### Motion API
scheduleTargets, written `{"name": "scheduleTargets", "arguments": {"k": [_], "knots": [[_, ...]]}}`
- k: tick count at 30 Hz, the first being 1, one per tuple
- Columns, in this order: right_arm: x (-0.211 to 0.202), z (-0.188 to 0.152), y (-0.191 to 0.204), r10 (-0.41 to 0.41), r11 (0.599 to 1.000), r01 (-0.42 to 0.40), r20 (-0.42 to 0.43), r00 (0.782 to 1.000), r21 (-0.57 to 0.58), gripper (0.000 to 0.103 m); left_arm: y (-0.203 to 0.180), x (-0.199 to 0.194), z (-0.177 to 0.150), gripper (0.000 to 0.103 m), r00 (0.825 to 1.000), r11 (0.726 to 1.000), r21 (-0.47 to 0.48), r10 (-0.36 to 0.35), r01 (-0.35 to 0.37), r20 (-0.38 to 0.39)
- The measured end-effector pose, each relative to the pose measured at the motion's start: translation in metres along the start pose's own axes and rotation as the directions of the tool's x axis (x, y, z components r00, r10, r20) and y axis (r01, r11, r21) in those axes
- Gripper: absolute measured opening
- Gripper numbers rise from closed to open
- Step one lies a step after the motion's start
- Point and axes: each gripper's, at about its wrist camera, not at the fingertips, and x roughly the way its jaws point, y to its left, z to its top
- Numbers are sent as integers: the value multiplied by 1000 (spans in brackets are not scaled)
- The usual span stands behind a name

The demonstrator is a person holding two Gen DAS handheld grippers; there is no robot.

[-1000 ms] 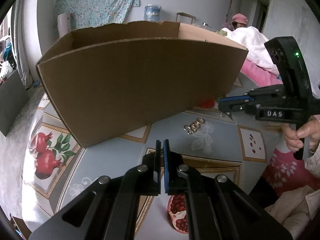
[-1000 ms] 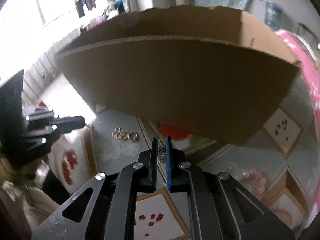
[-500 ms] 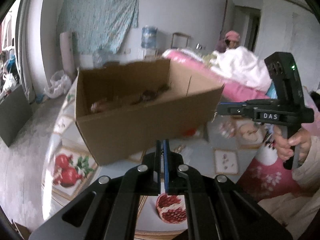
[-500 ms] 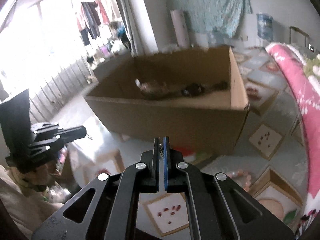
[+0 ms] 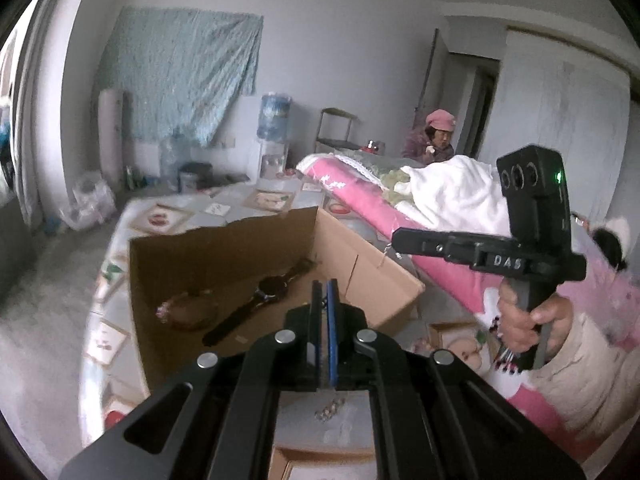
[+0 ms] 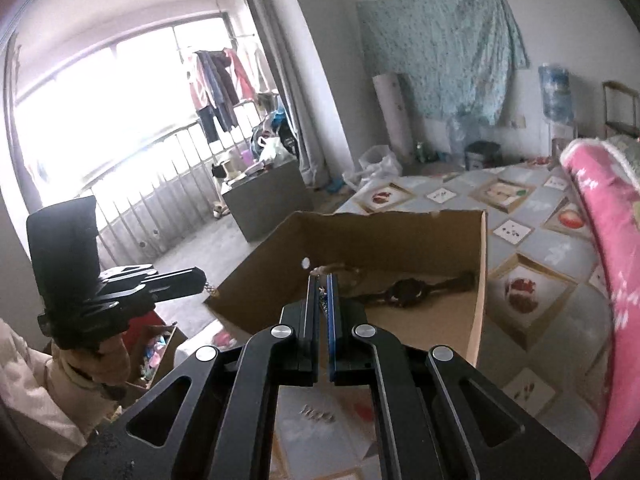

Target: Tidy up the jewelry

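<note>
Both of your tools are clenched, and each appears to have a small piece pinched at the tip. From the right wrist view, a short chain (image 6: 212, 290) hangs from the closed tip of the left tool (image 5: 324, 286). From the left wrist view, a thin dangling piece (image 5: 386, 255) hangs under the right tool (image 6: 323, 280), and a few links show between its pads. What either piece is exactly is too small to tell.

The cardboard box (image 5: 360, 276) stands open on the patterned sheet (image 6: 532, 244), ahead of and below both tools. A dark wristwatch (image 5: 264, 296) lies flat on its floor, with its strap running slantwise from the near-left toward the far-right corner. A beaded bracelet (image 5: 180, 312) lies just beside the watch, toward the left wall.

Your left tip hangs outside the box, near its near-left corner. Your right tip hangs beyond the right wall, above the rim. So the box opening lies between your hands. Each tool probably has to travel inward over its own wall before letting go. Neither looks clearly nearer, so aim for bare cardboard beside the watch.

A cluster of rings (image 5: 330, 408) lies on the sheet in front of the box, not yet put away.
</note>
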Motion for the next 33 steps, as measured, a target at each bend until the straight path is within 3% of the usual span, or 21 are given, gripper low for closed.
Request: {"name": "scheduleTargets", "arguments": {"k": [7, 12, 16, 19, 23, 28, 31, 33], "knots": [[34, 9, -24, -37, 999, 35, -94, 995, -22, 2, 28, 72, 16, 2, 986, 992, -125, -46, 26, -160], [58, 15, -39, -63, 998, 58, -162, 985, -38, 3, 37, 117, 19, 2, 963, 982, -185, -78, 29, -259], [68, 19, -50, -80, 997, 77, -189, 979, -24, 7, 46, 144, 16, 3, 942, 971, -238, -73, -7, -327], [66, 19, -54, -78, 997, 78, -172, 982, -9, 12, 52, 151, 14, 4, 936, 964, -266, -70, -26, -346], [61, 19, -58, -73, 997, 75, -147, 986, 9, 13, 52, 154, 13, 17, 935, 961, -276, -85, -15, -345], [48, 18, -57, -97, 995, 100, -108, 989, 20, 14, 49, 151, 16, 18, 940, 965, -262, -64, -27, -335], [25, 13, -47, -140, 989, 141, -35, 990, 33, 25, 44, 141, 19, 18, 949, 970, -240, -42, -36, -313], [8, 7, -38, -157, 986, 156, 21, 987, 61, 39, 38, 130, 21, 21, 959, 977, -211, -19, -43, -282]]}}
